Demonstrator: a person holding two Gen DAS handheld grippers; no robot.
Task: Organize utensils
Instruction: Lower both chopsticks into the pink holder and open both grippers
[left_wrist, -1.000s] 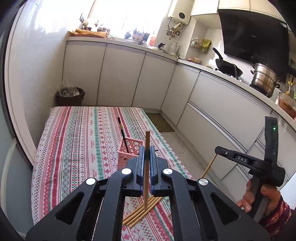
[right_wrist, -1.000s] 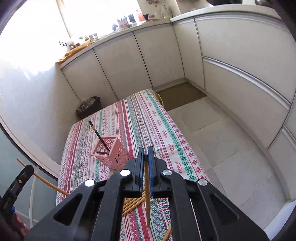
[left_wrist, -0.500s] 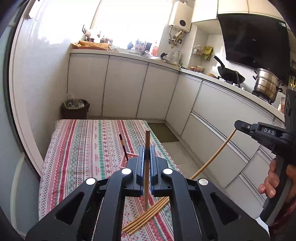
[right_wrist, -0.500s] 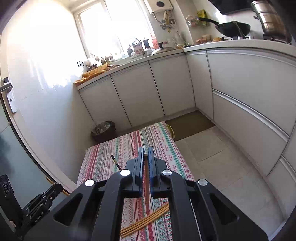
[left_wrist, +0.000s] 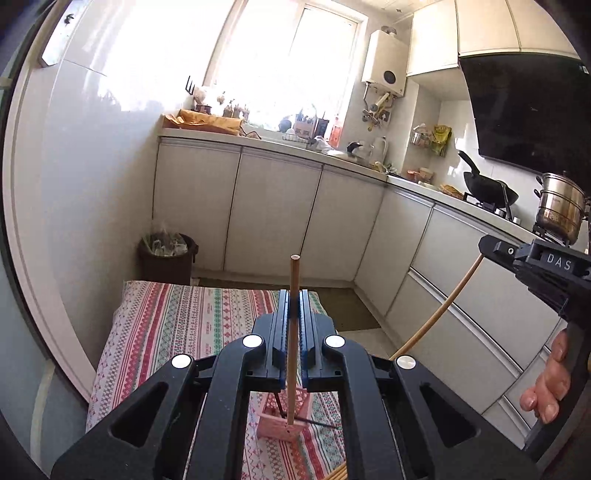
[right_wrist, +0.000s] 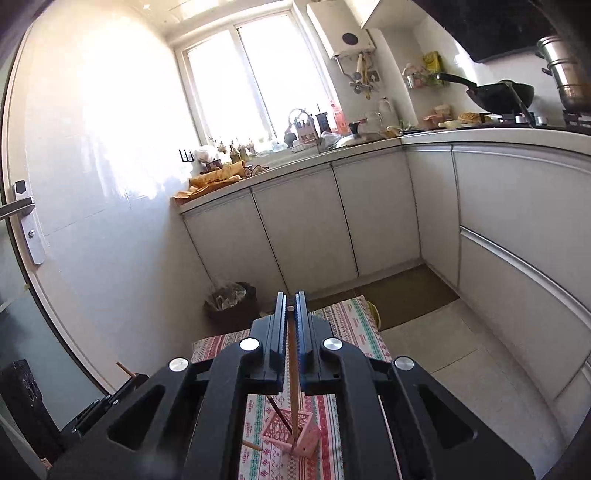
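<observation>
Left gripper (left_wrist: 293, 314) clamped shut on one wooden chopstick (left_wrist: 293, 332), held upright, lower tip over the pink holder (left_wrist: 282, 421). Right gripper (right_wrist: 291, 314) likewise pinched on a second chopstick (right_wrist: 293, 369), tip reaching down at the same pink holder (right_wrist: 295, 432). Two grippers, two chopsticks gripped; one dark chopstick (right_wrist: 279, 411) leaning inside the holder; a few more light chopsticks (left_wrist: 338, 474) lying loose at the near edge, count unclear. Underneath, a striped patterned cloth (left_wrist: 177, 321) over a low table. Beyond, white kitchen cabinets (left_wrist: 273, 229), bright window (right_wrist: 251, 81), bin (left_wrist: 166, 254) with rubbish, wok (left_wrist: 487, 188) and steel pot (left_wrist: 559, 210) on the stove.
</observation>
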